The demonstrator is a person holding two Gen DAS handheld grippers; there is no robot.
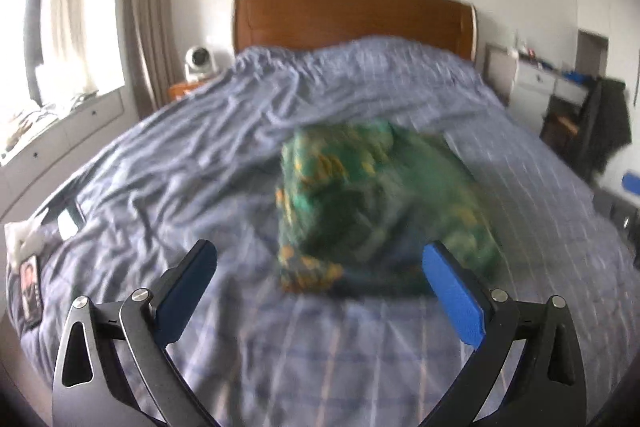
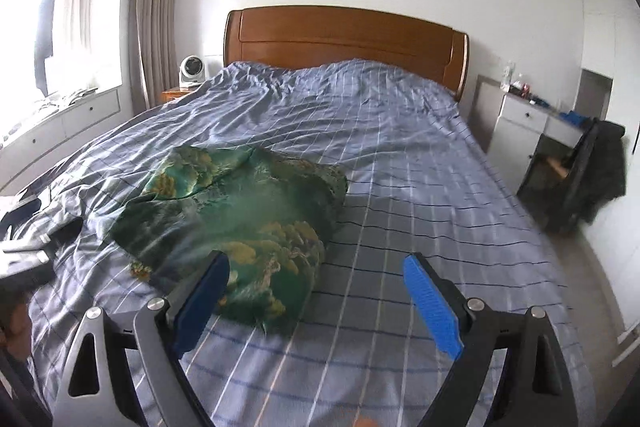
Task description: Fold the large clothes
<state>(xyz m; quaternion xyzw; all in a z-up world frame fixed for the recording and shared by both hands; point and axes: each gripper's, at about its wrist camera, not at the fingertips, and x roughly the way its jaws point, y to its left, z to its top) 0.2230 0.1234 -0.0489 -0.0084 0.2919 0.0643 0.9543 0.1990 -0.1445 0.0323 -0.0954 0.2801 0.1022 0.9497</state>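
Checked blue bedcover (image 2: 400, 163) fills the room; both grippers hang empty over it.
Left gripper (image 1: 320, 291) gapes wide, green patterned garment (image 1: 376, 211) bundled just beyond its fingers; right gripper (image 2: 316, 303) likewise spread, bundle past its left finger; best pinch an edge, not the heap.

Green garment (image 2: 240, 211): glossy satiny cloth. Bedcover (image 2: 400, 155): matt creased cotton-like cloth. Headboard (image 2: 344, 35): polished wood.
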